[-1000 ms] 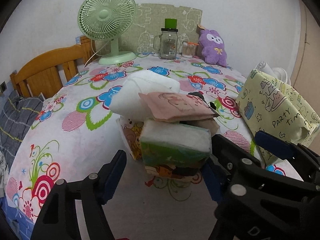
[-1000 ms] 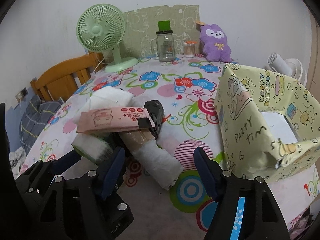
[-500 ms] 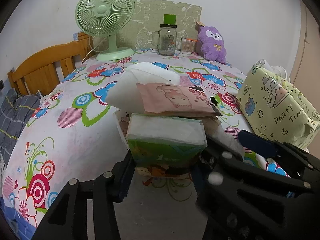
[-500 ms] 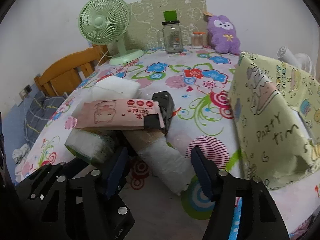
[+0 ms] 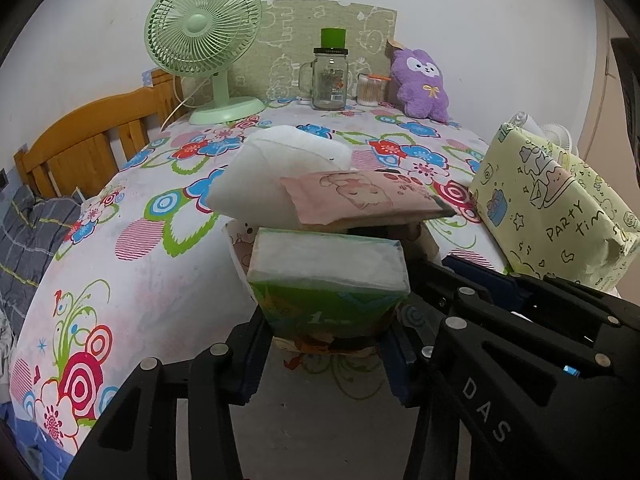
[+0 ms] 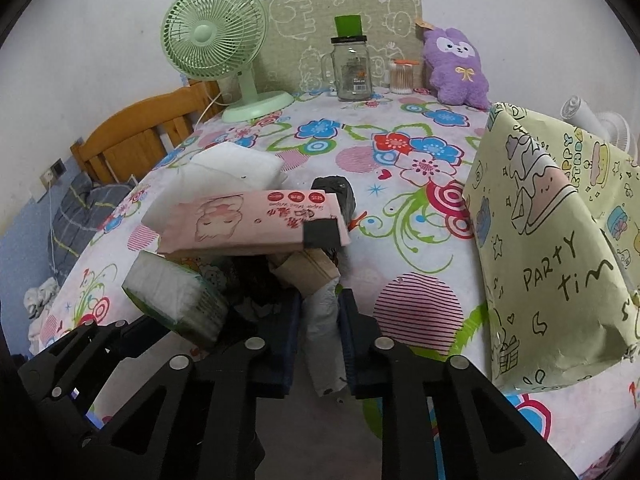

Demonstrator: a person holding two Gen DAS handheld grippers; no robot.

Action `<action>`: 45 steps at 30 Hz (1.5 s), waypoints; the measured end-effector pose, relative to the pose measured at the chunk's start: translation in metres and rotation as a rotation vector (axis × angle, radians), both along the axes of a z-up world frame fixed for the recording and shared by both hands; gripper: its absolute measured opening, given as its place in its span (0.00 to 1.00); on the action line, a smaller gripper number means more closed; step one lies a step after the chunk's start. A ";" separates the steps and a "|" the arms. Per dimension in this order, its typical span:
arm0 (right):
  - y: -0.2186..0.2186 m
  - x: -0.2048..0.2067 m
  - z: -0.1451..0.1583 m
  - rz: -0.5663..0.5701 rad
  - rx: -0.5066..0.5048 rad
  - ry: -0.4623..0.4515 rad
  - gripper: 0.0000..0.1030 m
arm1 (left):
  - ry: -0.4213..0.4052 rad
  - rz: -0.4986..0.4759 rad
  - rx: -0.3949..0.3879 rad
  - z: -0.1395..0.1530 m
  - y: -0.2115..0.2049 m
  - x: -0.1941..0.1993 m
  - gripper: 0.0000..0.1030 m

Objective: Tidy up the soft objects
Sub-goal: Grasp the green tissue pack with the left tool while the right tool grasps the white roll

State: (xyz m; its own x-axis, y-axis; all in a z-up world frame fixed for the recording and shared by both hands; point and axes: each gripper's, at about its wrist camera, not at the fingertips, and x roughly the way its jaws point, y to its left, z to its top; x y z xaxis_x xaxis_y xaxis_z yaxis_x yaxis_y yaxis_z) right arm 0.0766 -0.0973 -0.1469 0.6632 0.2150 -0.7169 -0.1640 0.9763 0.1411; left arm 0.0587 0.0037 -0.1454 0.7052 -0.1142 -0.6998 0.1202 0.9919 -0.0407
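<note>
Now both grips were established: the left gripper [image 5: 326, 354], previously wide, was closing on the green tissue pack [image 5: 326, 276], and the right gripper [image 6: 318, 344] was clamped on the white roll [image 6: 325, 332], permitting transfer from the tabletop pile.

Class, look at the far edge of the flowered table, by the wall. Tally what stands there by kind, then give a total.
Desk fans: 1, the green fan
Glass containers: 2, the handled jar and the cotton swab jar
Plush toys: 1, the purple plush
Total: 4
</note>
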 end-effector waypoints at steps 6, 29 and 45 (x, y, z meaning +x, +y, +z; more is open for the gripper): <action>-0.002 -0.004 0.007 0.000 -0.001 -0.020 0.20 | -0.021 -0.003 -0.001 0.007 -0.003 -0.006 0.48; -0.015 -0.039 0.056 -0.022 0.018 -0.135 0.20 | -0.132 -0.003 -0.002 0.052 -0.011 -0.032 0.48; -0.029 -0.053 0.102 -0.036 0.025 -0.205 0.20 | -0.191 -0.007 0.001 0.096 -0.022 -0.039 0.48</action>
